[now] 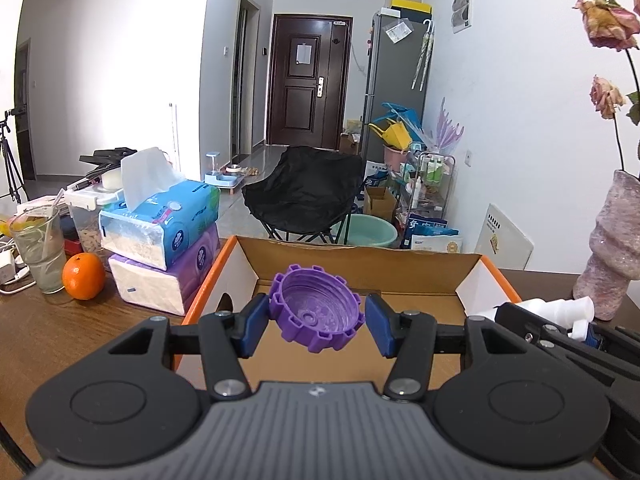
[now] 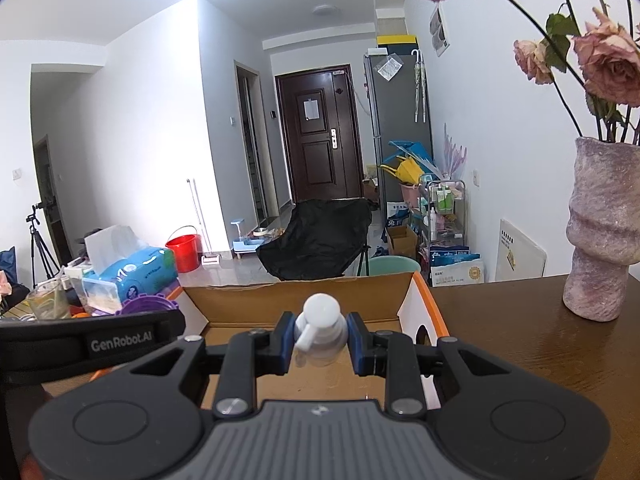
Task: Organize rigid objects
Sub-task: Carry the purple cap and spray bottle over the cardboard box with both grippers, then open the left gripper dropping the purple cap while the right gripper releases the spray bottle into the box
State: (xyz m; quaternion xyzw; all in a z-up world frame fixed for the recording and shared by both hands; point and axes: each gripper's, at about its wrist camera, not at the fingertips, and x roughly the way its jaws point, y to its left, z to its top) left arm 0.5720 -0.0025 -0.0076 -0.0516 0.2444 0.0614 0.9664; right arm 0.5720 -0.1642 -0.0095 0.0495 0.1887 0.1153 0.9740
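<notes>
My left gripper (image 1: pixel 316 322) is over the open cardboard box (image 1: pixel 360 256). A purple ridged cap (image 1: pixel 316 312) sits between its blue pads, touching the left pad, with a small gap at the right pad. My right gripper (image 2: pixel 320 338) is shut on a white pump bottle (image 2: pixel 320 328) and holds it above the same box (image 2: pixel 304 296). The right gripper with the white bottle (image 1: pixel 560 308) shows at the right edge of the left wrist view. The left gripper and the purple cap (image 2: pixel 146 304) show at the left of the right wrist view.
Stacked tissue packs (image 1: pixel 160 232), an orange (image 1: pixel 83 276) and a glass (image 1: pixel 38 248) stand left of the box on the wooden table (image 1: pixel 60 340). A pink vase (image 2: pixel 604 232) with dried roses stands at the right. A black chair (image 1: pixel 304 192) is beyond the table.
</notes>
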